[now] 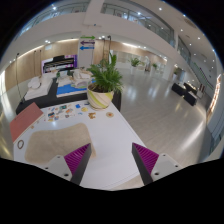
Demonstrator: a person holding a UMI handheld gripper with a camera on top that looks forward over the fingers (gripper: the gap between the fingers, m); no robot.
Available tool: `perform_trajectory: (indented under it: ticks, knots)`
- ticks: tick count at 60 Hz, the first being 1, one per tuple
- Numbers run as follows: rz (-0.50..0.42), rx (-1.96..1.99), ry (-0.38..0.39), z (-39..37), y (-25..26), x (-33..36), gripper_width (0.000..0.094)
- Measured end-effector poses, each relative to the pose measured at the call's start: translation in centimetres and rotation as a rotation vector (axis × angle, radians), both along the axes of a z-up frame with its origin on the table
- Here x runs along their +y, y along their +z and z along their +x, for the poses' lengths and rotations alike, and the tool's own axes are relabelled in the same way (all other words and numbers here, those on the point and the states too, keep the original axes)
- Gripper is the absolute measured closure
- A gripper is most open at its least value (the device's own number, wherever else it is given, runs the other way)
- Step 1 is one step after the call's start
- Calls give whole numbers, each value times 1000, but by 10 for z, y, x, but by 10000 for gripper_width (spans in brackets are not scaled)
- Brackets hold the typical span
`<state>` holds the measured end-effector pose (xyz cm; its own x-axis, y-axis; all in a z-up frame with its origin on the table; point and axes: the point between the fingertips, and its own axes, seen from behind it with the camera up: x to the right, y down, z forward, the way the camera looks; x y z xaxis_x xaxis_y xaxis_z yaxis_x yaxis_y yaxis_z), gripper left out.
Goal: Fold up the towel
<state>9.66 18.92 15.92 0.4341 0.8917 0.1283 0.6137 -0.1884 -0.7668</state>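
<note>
A beige towel lies flat on the white table, to the left of and just ahead of my left finger. My gripper is open above the table's near part, with bare white tabletop between the fingers. The magenta pads face each other with a wide gap. Nothing is held. The towel's near edge runs under the left finger's side.
A potted green plant in a yellow pot stands at the table's far end. Small items and a reddish sheet lie beyond the towel. Further off is a shiny hall floor with desks and a piano keyboard.
</note>
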Motion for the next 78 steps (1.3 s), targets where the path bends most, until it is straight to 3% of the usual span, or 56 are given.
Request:
perform_trajectory:
  ticks: [9,23,53,63,78]
  knots:
    - [9,8,30,12,9,-20,79]
    - [12,6,99,21,4,-114,80]
    - [-30,35,436,-45,-49,-375,81]
    - [-41,45,464,-94,-82,-404,81]
    - [-31,-1,447,-156,-152,-393,94]
